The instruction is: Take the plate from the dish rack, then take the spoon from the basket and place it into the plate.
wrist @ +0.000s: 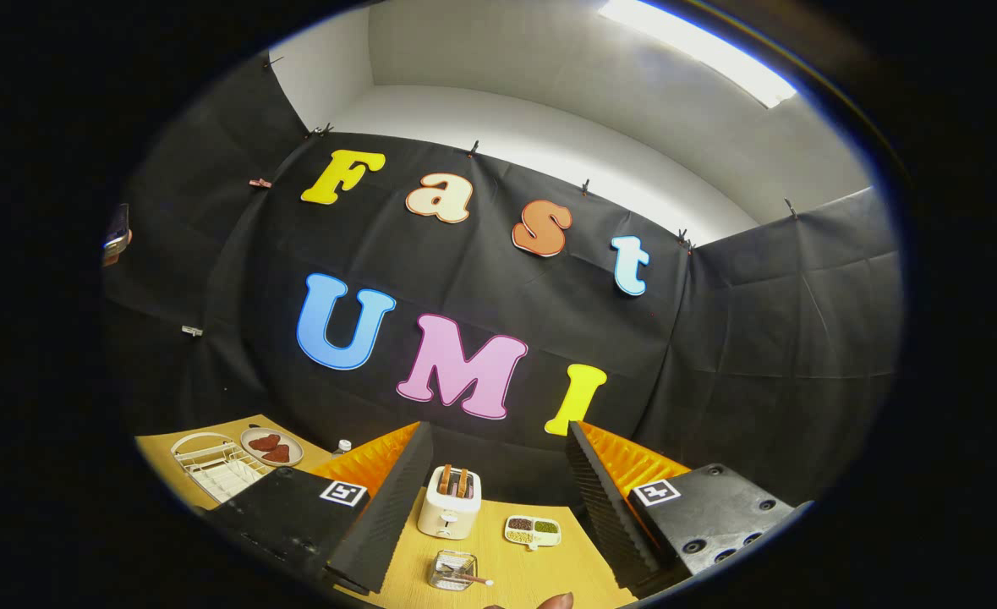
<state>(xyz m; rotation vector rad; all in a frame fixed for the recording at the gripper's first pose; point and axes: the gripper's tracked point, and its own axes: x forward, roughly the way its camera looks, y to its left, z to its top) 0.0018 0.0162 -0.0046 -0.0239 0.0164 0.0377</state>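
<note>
I held the jaws wide open and empty above the counter. The plate lay far left beside the dish rack; the spoon rested in the basket between the fingers, near the toaster.

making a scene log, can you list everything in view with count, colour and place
table: one, yellowish wood, under everything
dish rack: one, white wire, far left, beyond the left finger
plate: one, pale with dark red pieces on it, just right of the rack
bottle: one, clear, only its top shows, behind the left finger
toaster: one, white, two slices in it, between the fingers, ahead
divided dish: one, white, brown and green fillings, right of the toaster
basket: one, clear, spoon in it, nearest, between the fingers
fingertip: one, person's, near edge
gripper: one, fingers wide open, holding nothing
</note>
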